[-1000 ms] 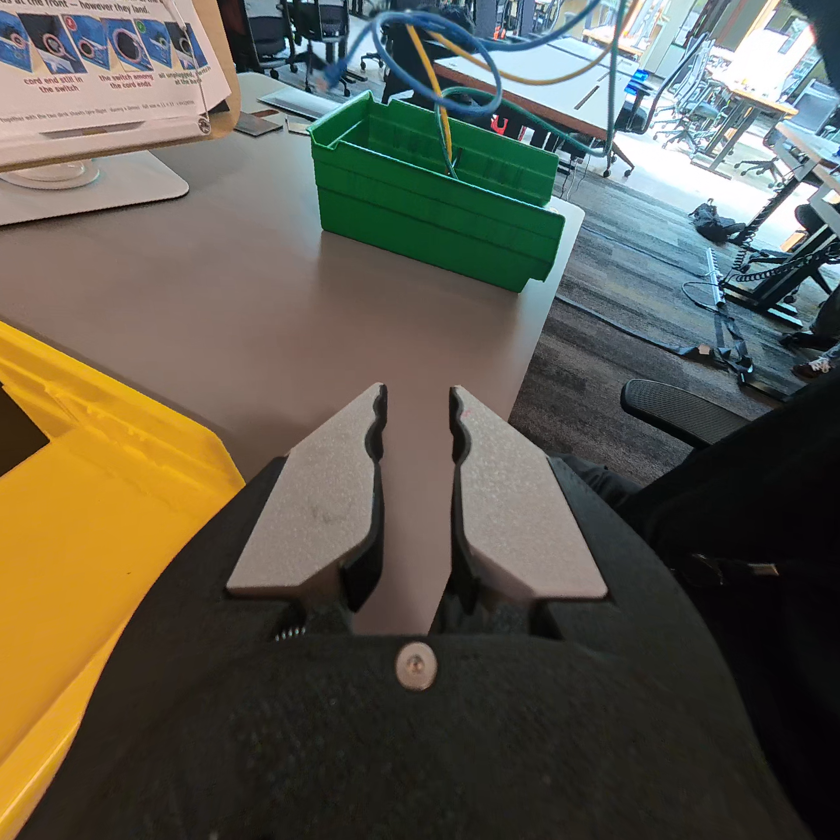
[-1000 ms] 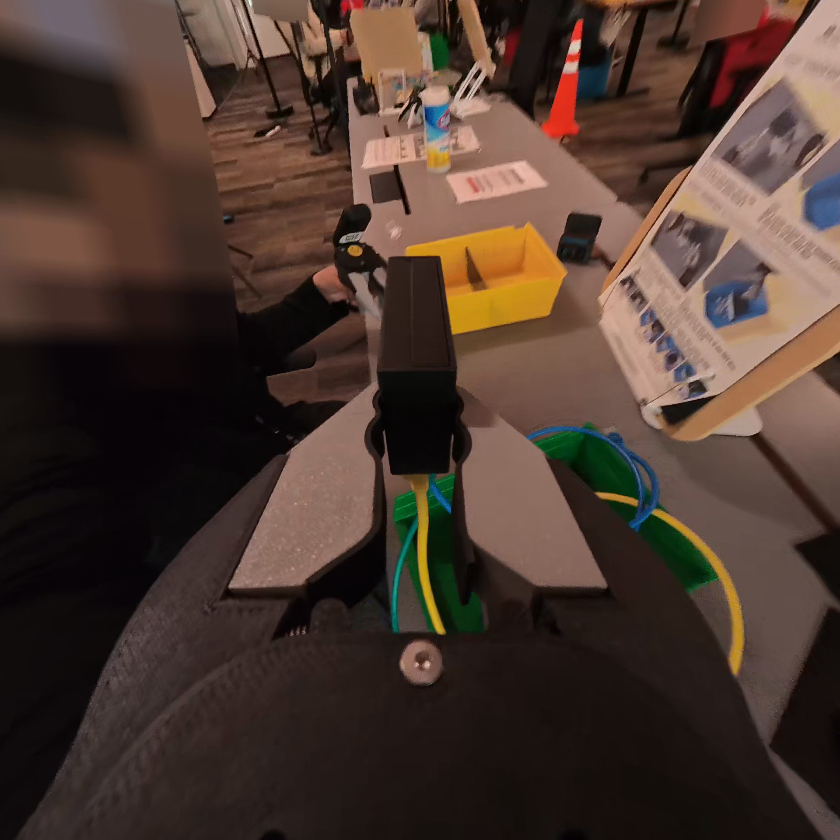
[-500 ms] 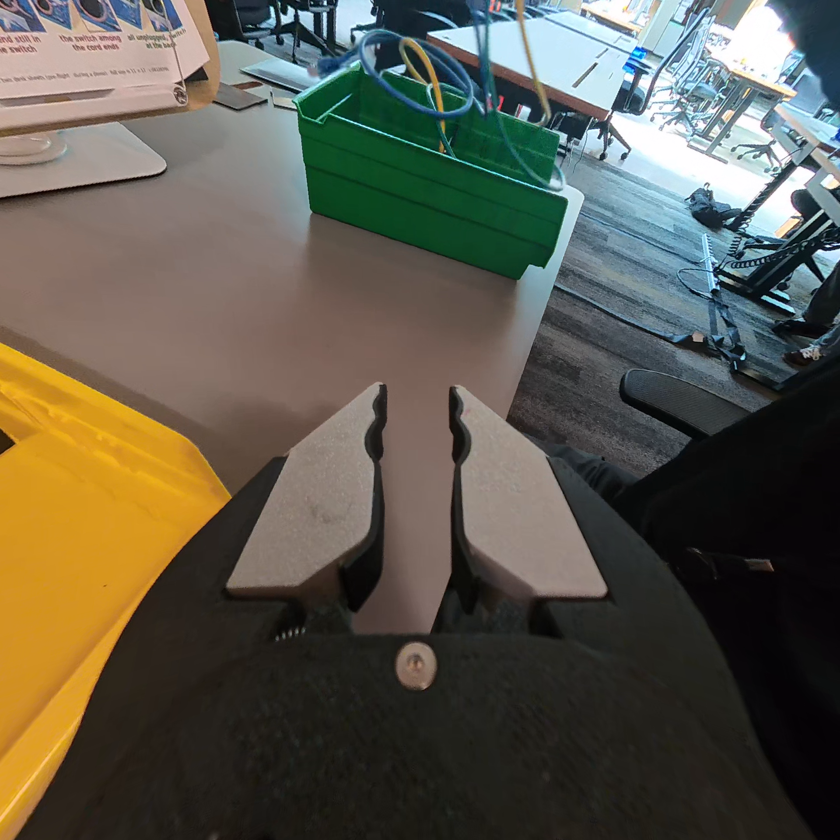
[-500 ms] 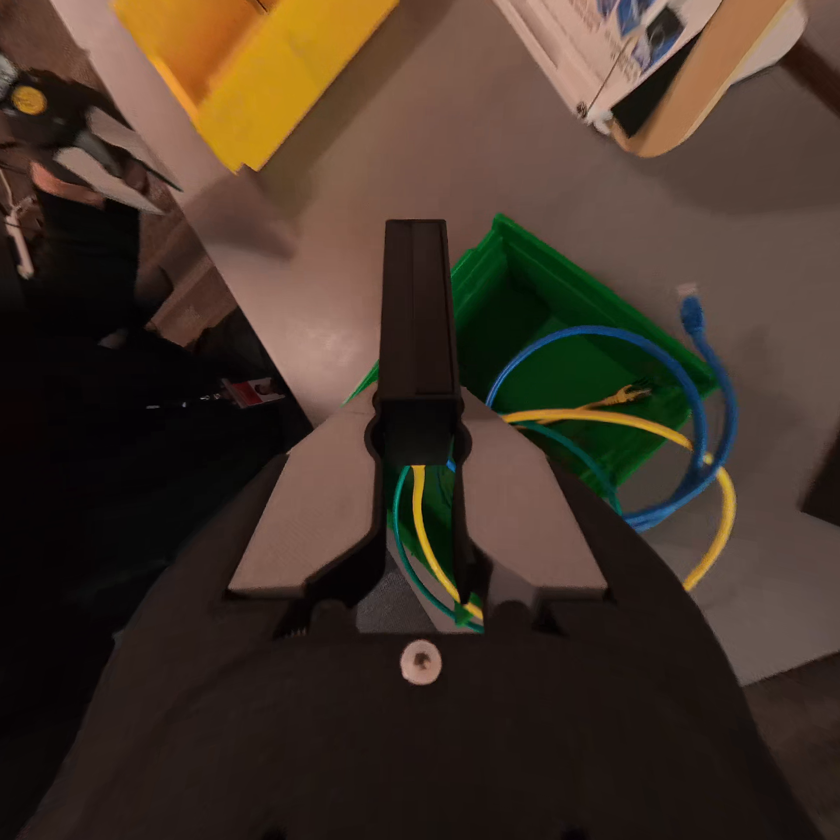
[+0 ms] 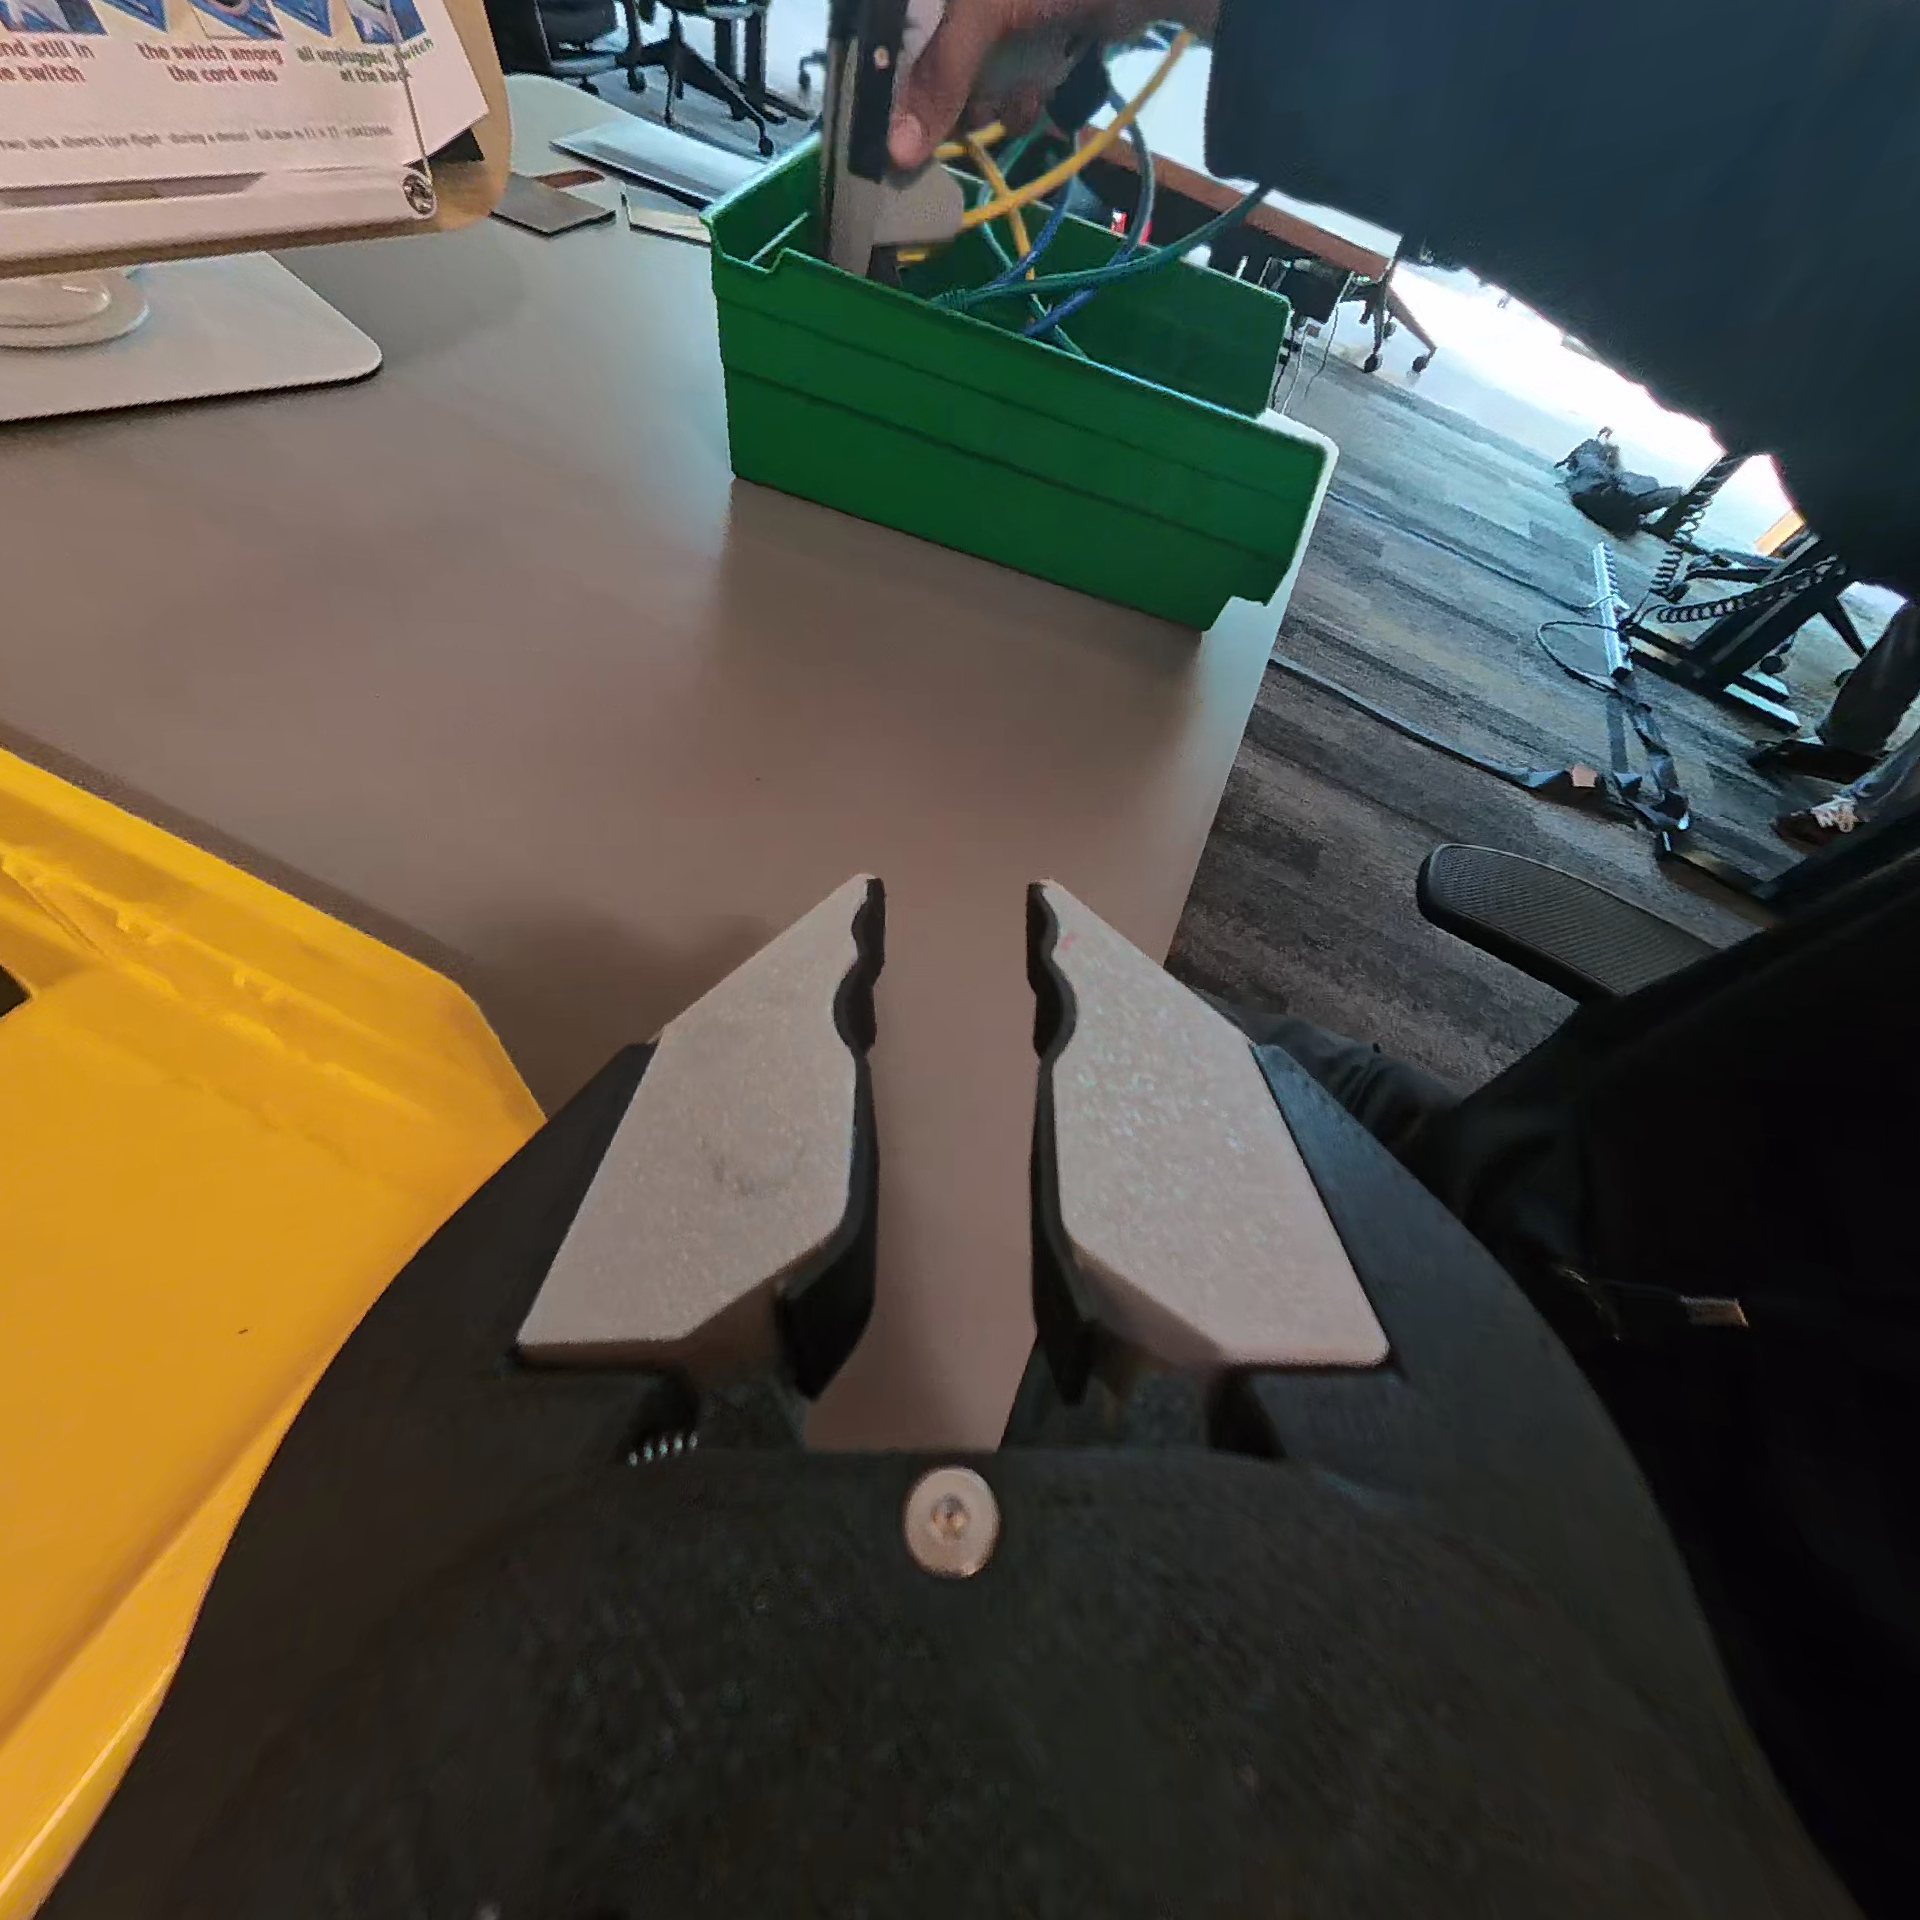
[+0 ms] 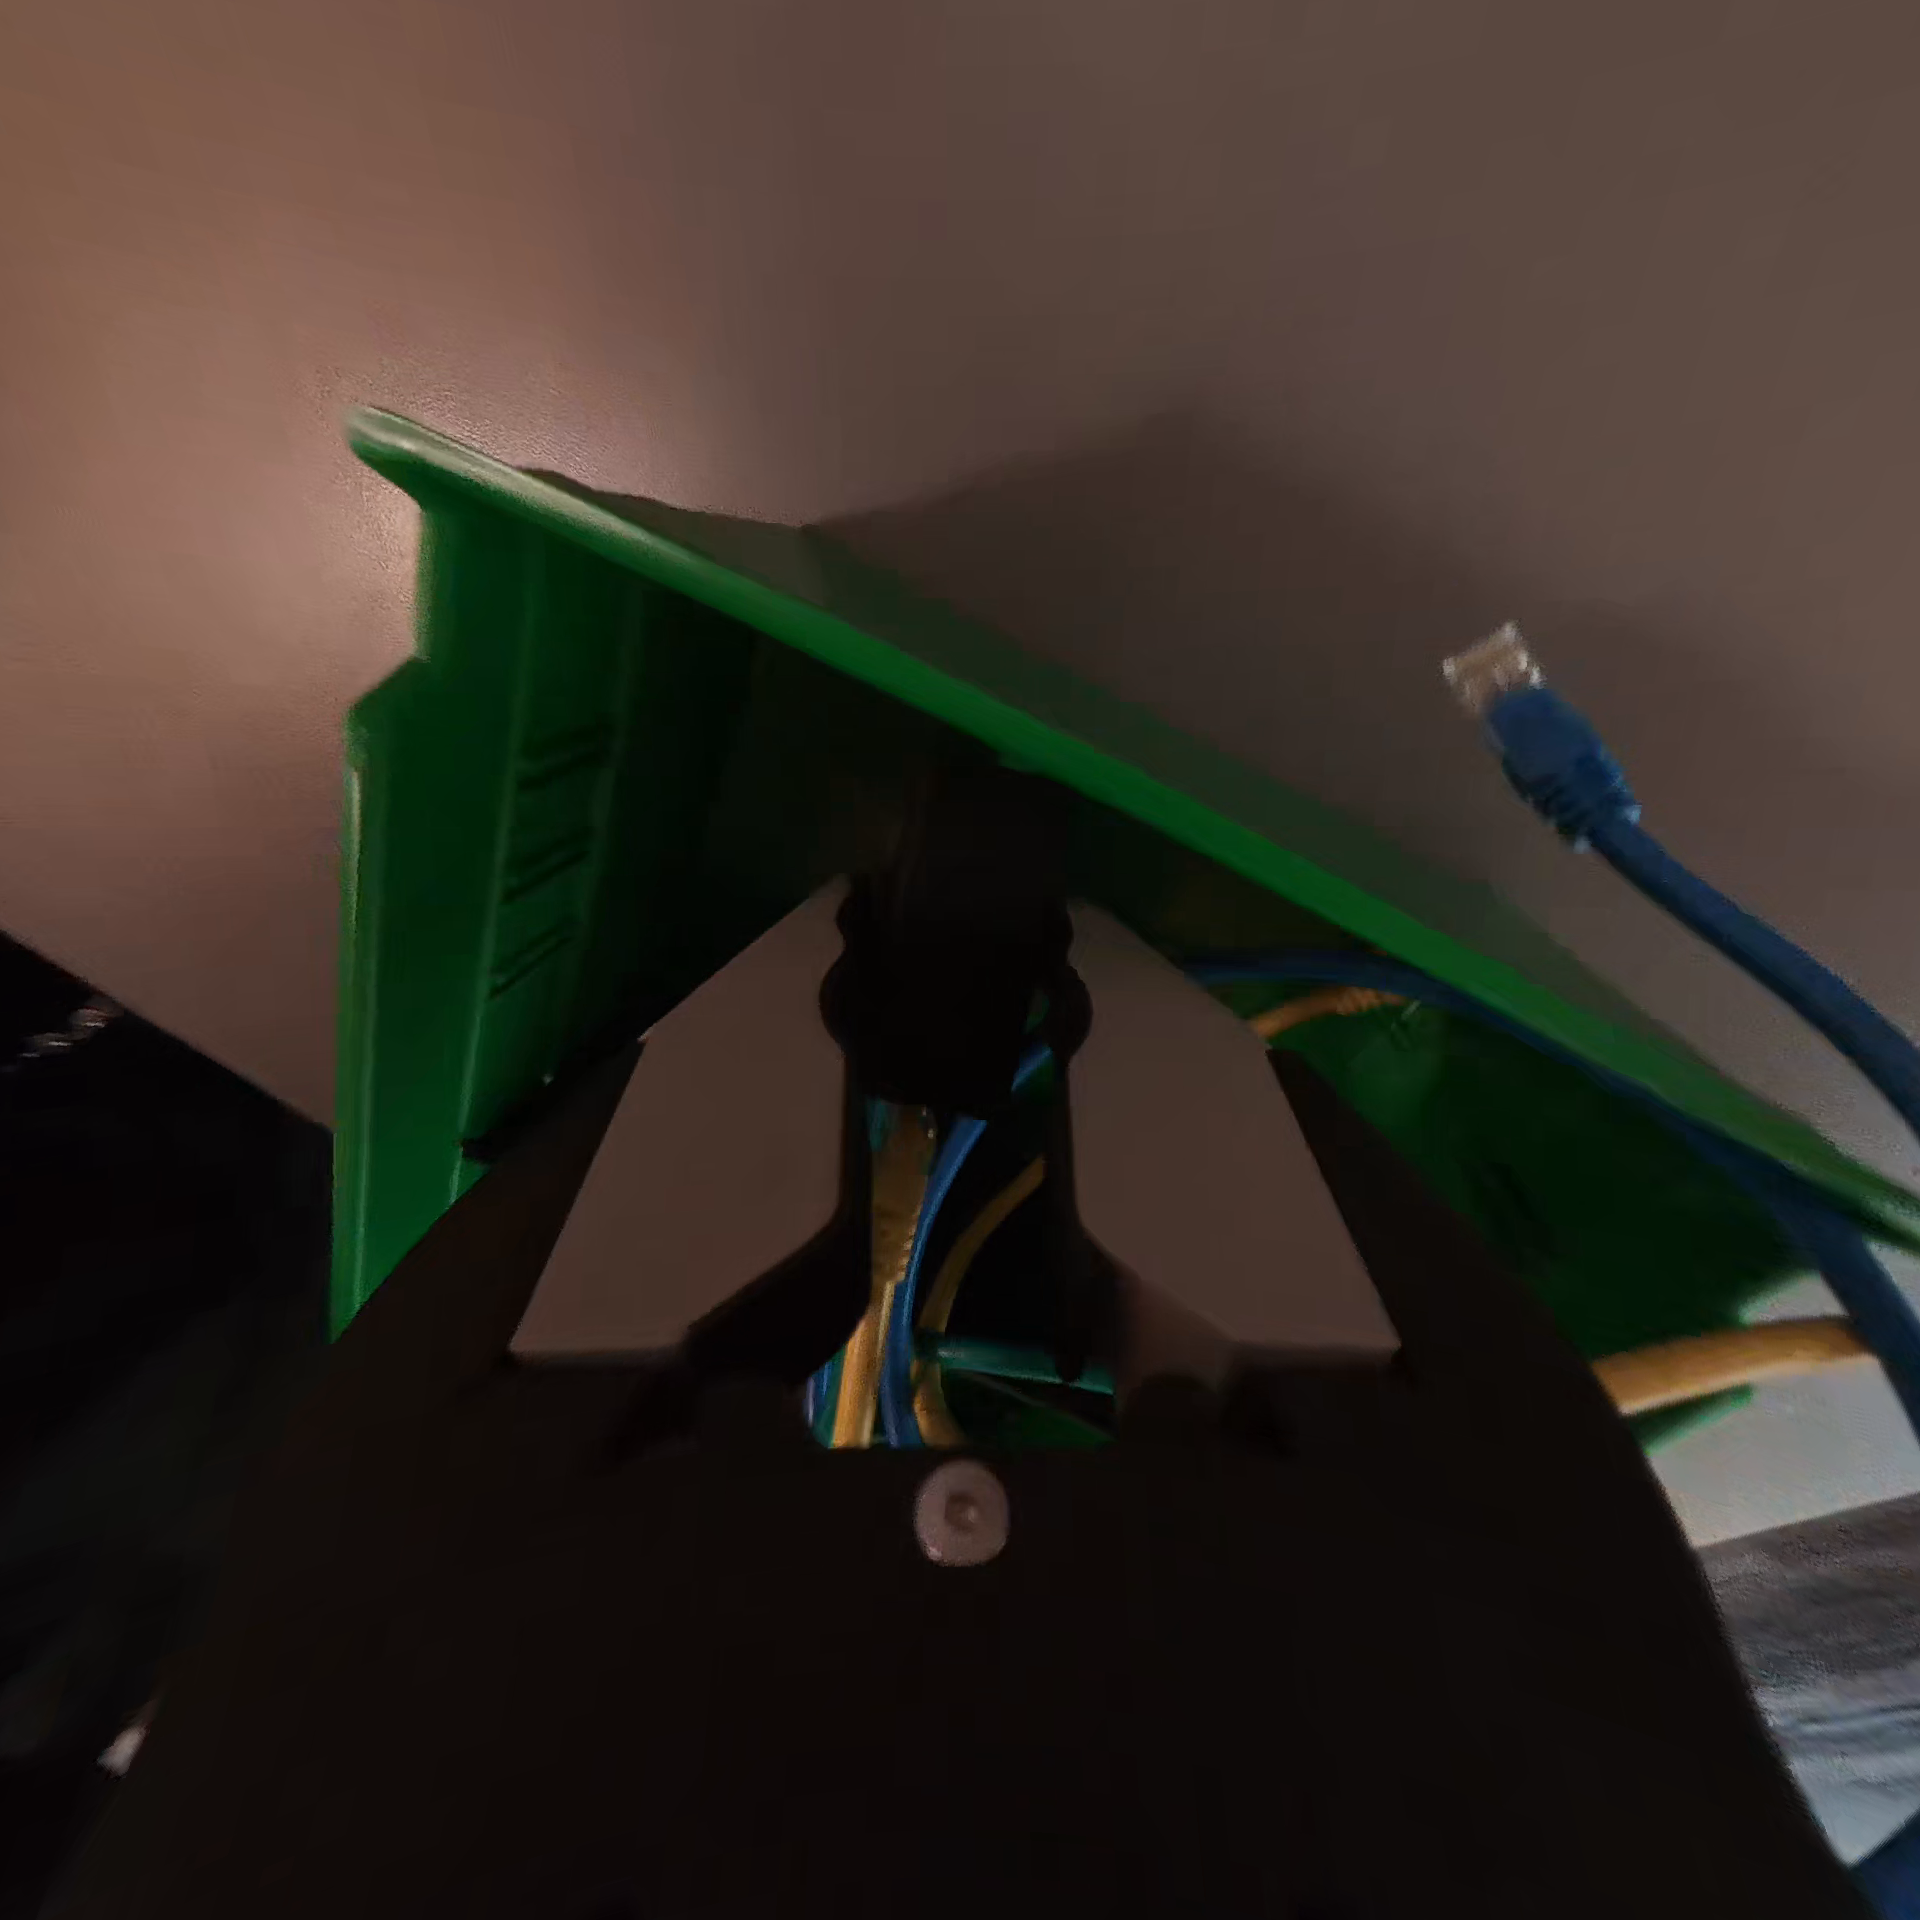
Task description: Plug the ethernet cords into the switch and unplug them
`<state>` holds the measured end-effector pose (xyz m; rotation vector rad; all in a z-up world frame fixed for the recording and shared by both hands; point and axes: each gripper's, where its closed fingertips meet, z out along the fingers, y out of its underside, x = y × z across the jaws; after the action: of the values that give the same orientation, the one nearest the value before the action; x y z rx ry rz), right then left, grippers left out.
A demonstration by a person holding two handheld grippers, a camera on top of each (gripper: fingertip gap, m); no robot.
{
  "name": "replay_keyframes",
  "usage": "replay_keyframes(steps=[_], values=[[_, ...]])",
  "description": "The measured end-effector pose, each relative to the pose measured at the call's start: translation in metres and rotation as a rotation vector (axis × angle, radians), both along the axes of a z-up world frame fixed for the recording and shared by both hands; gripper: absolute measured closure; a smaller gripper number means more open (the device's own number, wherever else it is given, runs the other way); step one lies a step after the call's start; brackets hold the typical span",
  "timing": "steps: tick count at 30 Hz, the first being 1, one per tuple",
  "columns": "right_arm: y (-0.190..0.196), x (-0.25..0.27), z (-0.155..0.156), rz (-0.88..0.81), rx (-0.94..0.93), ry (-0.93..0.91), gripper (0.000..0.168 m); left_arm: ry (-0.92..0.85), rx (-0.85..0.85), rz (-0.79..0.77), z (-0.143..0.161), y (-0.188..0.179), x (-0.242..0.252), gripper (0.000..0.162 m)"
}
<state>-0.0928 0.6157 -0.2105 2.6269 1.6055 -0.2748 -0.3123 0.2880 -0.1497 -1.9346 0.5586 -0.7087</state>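
Note:
My right gripper (image 6: 956, 920) is shut on the black switch (image 6: 940, 821) and reaches down into the green bin (image 6: 488, 831). Yellow, blue and green cords run from the switch back between the fingers. A blue cord's plug (image 6: 1507, 686) lies outside the bin on the table, and a yellow cord (image 6: 1714, 1361) leaves over the bin's end. In the left wrist view the right gripper (image 5: 883, 197), held by a hand, dips into the green bin (image 5: 997, 447) among the cords (image 5: 1049, 156). My left gripper (image 5: 954, 904) is open and empty above the grey table.
A yellow bin (image 5: 208, 1143) sits close at my left gripper's left. An instruction sheet on a stand (image 5: 208, 104) is at the back left. The table's edge (image 5: 1226, 779) runs along the right, with a chair (image 5: 1538, 914) and floor beyond. There is about 40 centimetres between the tips of the two grippers.
My right gripper has swung down with the switch from above the table into the green bin, and the cords followed. My left gripper has barely moved and stays open.

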Motion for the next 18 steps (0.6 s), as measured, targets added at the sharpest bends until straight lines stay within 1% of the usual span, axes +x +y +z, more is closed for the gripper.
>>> replay_keyframes(steps=[1, 3, 5, 6, 8, 11, 12, 14, 16, 17, 18], values=[[-0.003, -0.007, -0.003, 0.044, 0.021, 0.001, 0.136, 0.003, -0.004, -0.002, -0.001, 0.000, 0.001, 0.137], [-0.006, -0.017, 0.002, 0.095, 0.049, 0.006, 0.134, 0.010, -0.009, 0.000, -0.003, 0.001, 0.001, 0.137], [-0.006, -0.021, 0.018, 0.131, 0.103, 0.004, 0.130, 0.011, -0.009, 0.001, -0.003, 0.000, 0.002, 0.137], [-0.006, -0.023, 0.031, 0.148, 0.134, 0.022, 0.128, 0.009, -0.007, 0.001, -0.002, 0.000, 0.002, 0.137], [-0.008, -0.029, 0.061, 0.153, 0.190, 0.082, 0.111, 0.006, -0.003, 0.001, -0.001, 0.000, 0.002, 0.137], [-0.019, -0.030, 0.109, 0.156, 0.274, 0.177, 0.099, 0.008, -0.005, -0.004, -0.001, 0.000, 0.004, 0.137], [-0.027, -0.028, 0.126, 0.150, 0.306, 0.216, 0.098, 0.011, -0.005, -0.005, -0.001, -0.001, 0.004, 0.137], [-0.055, -0.020, 0.163, 0.158, 0.372, 0.350, 0.102, 0.017, 0.002, -0.006, 0.002, -0.003, 0.004, 0.137], [-0.097, -0.002, 0.191, 0.184, 0.425, 0.473, 0.105, 0.009, 0.018, -0.005, 0.007, -0.005, 0.004, 0.137], [-0.121, 0.011, 0.199, 0.180, 0.435, 0.523, 0.110, 0.000, 0.023, -0.006, 0.009, -0.005, 0.004, 0.137], [-0.147, 0.025, 0.202, 0.162, 0.413, 0.568, 0.125, -0.010, 0.024, -0.009, 0.011, -0.006, 0.004, 0.137]])
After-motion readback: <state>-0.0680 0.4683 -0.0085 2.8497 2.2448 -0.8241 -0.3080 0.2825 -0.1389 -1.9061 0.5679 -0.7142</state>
